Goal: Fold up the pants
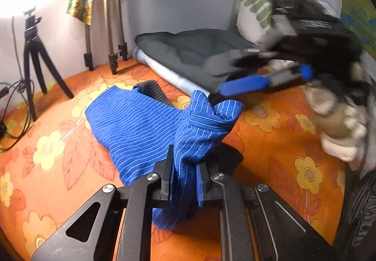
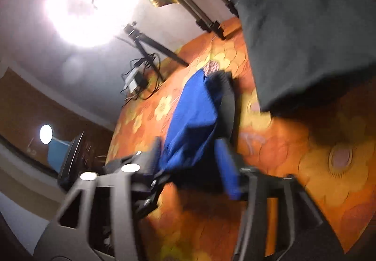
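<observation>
The blue pin-striped pants (image 1: 150, 127) lie partly folded on the orange flowered bedspread (image 1: 270, 143). My left gripper (image 1: 185, 174) is shut on a bunched edge of the pants near the front. In the left wrist view my right gripper (image 1: 225, 94), with blue pads, reaches in from the right and pinches the raised waistband corner. The right wrist view is blurred: the pants (image 2: 192, 117) run forward between the right gripper's fingers (image 2: 228, 167), which look some way apart with cloth between them (image 2: 190, 164).
A folded dark grey garment (image 1: 192, 49) lies on a pale cloth at the back, a striped pillow (image 1: 253, 7) behind it. A small black tripod (image 1: 35, 58) and taller tripod legs (image 1: 110, 25) stand at the back left, with cables (image 1: 9, 115) beside them.
</observation>
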Motion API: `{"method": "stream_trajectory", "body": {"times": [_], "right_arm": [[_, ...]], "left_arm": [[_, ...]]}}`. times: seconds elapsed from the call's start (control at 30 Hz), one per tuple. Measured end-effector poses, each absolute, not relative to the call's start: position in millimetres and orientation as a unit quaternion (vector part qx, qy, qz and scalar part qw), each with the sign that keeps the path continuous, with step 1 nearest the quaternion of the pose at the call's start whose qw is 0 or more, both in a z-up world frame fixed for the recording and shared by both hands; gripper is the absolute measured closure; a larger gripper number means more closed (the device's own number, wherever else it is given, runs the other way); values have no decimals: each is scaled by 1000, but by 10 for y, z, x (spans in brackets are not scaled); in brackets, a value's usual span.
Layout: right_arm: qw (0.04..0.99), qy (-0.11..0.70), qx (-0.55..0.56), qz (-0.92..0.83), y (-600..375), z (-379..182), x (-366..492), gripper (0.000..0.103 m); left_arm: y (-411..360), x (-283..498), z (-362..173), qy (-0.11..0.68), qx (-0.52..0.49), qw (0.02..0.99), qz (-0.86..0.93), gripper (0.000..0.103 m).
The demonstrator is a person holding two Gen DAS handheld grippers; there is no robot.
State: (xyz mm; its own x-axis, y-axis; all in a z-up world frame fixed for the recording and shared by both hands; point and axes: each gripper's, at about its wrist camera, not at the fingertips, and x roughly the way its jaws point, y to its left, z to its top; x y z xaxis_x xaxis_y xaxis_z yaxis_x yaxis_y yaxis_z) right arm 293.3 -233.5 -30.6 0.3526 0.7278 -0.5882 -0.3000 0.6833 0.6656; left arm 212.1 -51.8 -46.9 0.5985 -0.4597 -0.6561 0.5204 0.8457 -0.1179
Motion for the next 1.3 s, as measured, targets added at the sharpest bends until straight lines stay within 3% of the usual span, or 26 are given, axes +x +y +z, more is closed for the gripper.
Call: {"method": "stream_trajectory", "body": {"times": [0.53, 0.67, 0.8, 1.07, 1.17, 1.3], "right_arm": [[748, 571, 167, 294, -1432, -763, 3865, 43], [744, 581, 154, 292, -1347, -777, 3864, 67], [745, 590, 123, 284, -1342, -696, 3765, 67], [719, 603, 161, 304, -1374, -698, 3810, 68], [734, 590, 149, 300, -1261, -711, 3785, 95], [778, 542, 112, 299, -1221, -469, 3658, 99]], "left_arm": [[-172, 2023, -408, 336, -12, 895, -292, 91], [-189, 1981, -407, 333, -8, 895, -297, 91], [-111, 2000, -388, 331, -38, 896, -295, 91], [-72, 1933, -331, 323, -35, 899, -293, 91], [-174, 1915, -359, 327, -18, 896, -298, 92], [-357, 1917, -374, 326, 7, 892, -313, 92]]}}
